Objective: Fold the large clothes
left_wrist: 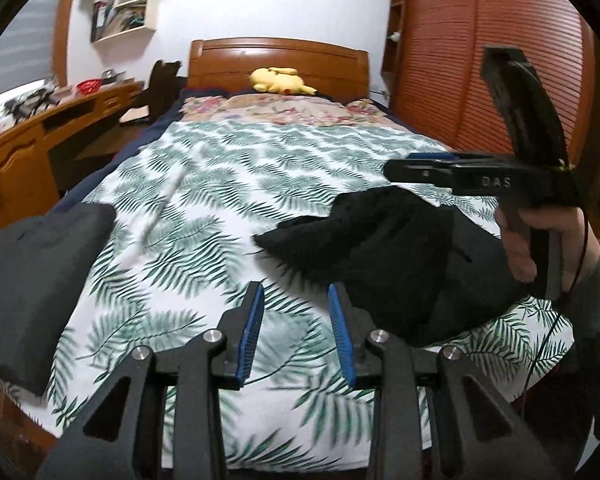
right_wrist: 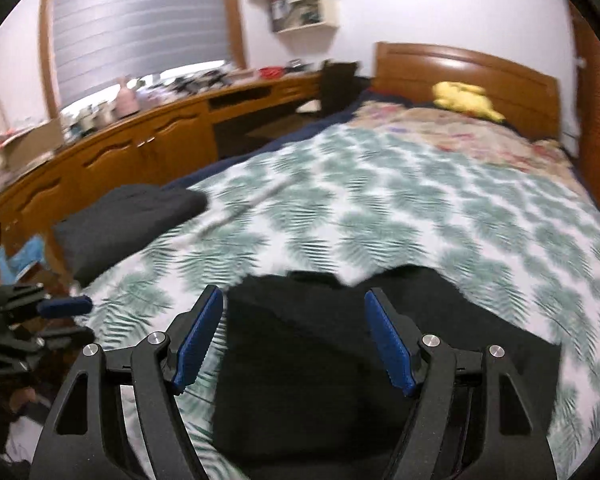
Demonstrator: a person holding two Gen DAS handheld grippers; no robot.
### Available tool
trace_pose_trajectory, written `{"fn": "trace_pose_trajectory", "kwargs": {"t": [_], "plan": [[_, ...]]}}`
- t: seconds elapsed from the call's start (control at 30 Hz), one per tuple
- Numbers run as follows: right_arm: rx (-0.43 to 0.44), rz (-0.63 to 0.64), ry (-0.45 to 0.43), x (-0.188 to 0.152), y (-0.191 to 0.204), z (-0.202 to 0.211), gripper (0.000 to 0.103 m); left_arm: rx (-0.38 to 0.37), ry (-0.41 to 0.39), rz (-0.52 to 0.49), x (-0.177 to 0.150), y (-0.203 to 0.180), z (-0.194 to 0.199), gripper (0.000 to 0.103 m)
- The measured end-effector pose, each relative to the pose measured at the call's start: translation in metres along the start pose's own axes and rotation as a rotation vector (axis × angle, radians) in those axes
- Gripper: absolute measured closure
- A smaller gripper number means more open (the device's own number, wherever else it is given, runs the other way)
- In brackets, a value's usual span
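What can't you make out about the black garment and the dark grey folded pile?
- Black fleecy garment: near edge hidden behind the right gripper, right wrist view; type unclear.
- Dark grey folded pile: left side cut off by the lens edge, left wrist view.
- Green leaf-print bedspread: motion-blurred, right wrist view.

Soft indoor light, motion blur, heavy fisheye bending at edges.

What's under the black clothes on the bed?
The leafy bedspread shows all around the black clothes, so it lies underneath. Anything else beneath them is covered and can't be seen.
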State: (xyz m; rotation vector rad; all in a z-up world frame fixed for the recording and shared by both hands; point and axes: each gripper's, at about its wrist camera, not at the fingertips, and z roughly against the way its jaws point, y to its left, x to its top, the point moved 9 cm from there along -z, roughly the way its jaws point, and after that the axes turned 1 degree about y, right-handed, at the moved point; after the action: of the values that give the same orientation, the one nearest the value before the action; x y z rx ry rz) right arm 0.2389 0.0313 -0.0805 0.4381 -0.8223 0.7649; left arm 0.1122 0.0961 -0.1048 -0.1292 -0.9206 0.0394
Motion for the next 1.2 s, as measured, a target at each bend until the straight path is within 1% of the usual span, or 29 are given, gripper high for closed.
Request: {"fn": "trace_pose_trajectory", "kwargs": {"t": [0.07, 0.17, 0.27, 0.4, 0.43, 0.47, 0.5, 0.53, 0.57, 0.63, 0.73, 0.83, 0.9, 0.93, 1.07, 1.13, 1.2], "plan": [[0.014, 0.056, 0.038, 0.008, 0.025, -0.019, 0.028, 0.008, 0.006, 0.010, -0.007, 0.013, 0.003, 0.071], [0.017, 0.118, 0.109, 0.009, 0.045, -0.044, 0.028, 0.019, 0.010, 0.019, -0.015, 0.028, 0.006, 0.071], [-0.016, 0.148, 0.193, 0.002, 0.043, -0.062, 0.028, 0.024, 0.014, 0.022, -0.023, 0.039, 0.008, 0.070], [-0.039, 0.156, 0.284, -0.014, 0.027, -0.072, 0.028, 0.021, 0.017, 0.026, -0.028, 0.044, 0.008, 0.070], [-0.036, 0.158, 0.308, -0.019, 0.024, -0.072, 0.034, 0.018, 0.018, 0.029, -0.029, 0.044, 0.007, 0.070], [-0.022, 0.164, 0.333, -0.025, 0.021, -0.071, 0.055, 0.016, 0.019, 0.030, -0.029, 0.044, 0.007, 0.070], [-0.008, 0.173, 0.353, -0.031, 0.021, -0.070, 0.069, 0.013, 0.020, 0.031, -0.030, 0.042, 0.006, 0.070], [0.009, 0.182, 0.370, -0.037, 0.020, -0.068, 0.091, 0.009, 0.021, 0.031, -0.030, 0.040, 0.005, 0.070], [0.018, 0.195, 0.374, -0.045, 0.018, -0.062, 0.094, 0.004, 0.021, 0.030, -0.029, 0.038, 0.003, 0.070], [0.002, 0.216, 0.348, -0.050, 0.016, -0.048, 0.096, -0.006, 0.025, 0.023, -0.029, 0.032, 0.000, 0.070], [-0.041, 0.208, 0.247, -0.052, 0.002, -0.009, 0.098, -0.033, 0.023, 0.005, -0.024, 0.015, -0.006, 0.070], [-0.110, 0.136, 0.136, -0.056, -0.032, 0.046, 0.098, -0.073, 0.013, -0.012, -0.017, -0.004, -0.011, 0.070], [-0.159, 0.087, 0.101, -0.069, -0.058, 0.079, 0.098, -0.095, 0.012, -0.025, -0.012, -0.019, -0.016, 0.070], [-0.178, 0.066, 0.093, -0.076, -0.067, 0.090, 0.098, -0.108, 0.011, -0.032, -0.010, -0.027, -0.017, 0.070], [-0.306, -0.036, 0.085, -0.125, -0.120, 0.133, 0.099, -0.157, 0.015, -0.076, -0.001, -0.063, -0.029, 0.070], [-0.351, -0.092, 0.106, -0.153, -0.140, 0.146, 0.099, -0.181, 0.020, -0.096, 0.003, -0.081, -0.035, 0.070], [-0.394, -0.119, 0.140, -0.183, -0.152, 0.150, 0.099, -0.202, 0.022, -0.118, 0.007, -0.099, -0.041, 0.070]]}}
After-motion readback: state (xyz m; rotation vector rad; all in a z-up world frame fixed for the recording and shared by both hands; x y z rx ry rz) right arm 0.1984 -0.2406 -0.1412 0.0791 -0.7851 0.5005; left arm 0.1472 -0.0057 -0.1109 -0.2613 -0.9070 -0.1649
